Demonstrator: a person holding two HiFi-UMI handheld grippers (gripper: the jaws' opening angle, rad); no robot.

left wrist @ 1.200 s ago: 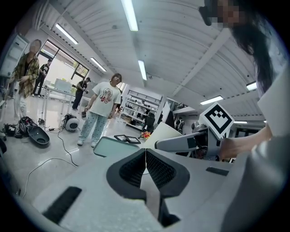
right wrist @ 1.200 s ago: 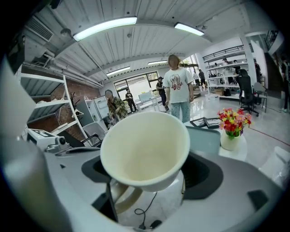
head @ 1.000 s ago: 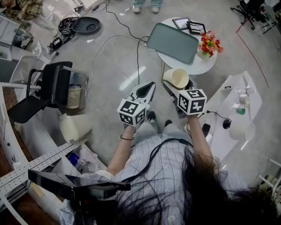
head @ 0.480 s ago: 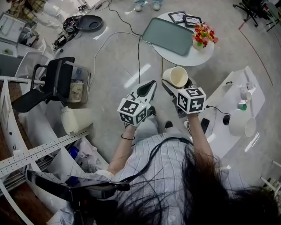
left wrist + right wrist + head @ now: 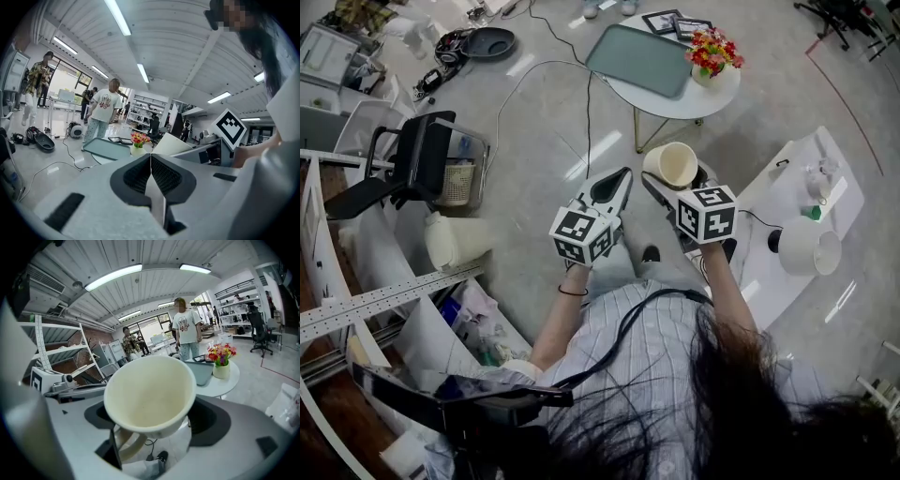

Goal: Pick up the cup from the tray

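Jaws of my right gripper [image 5: 152,430] clamp the cup [image 5: 149,394] down near its handle, mouth toward the camera. It's up in the air, well apart from the tray [image 5: 639,60]. Left gripper [image 5: 151,161] pinched closed, nothing in it. Cup looks ceramic to me: stiff, slick, breakable — handle side is probably the safest hold. One cup, one tray.

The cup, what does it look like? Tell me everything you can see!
The cup is cream-coloured, smooth like ceramic, wide at the mouth and empty inside. A looped handle shows underneath. The right gripper is shut on it, holding it tilted in the air above the floor, mouth facing back toward the gripper. Nothing else touches it.
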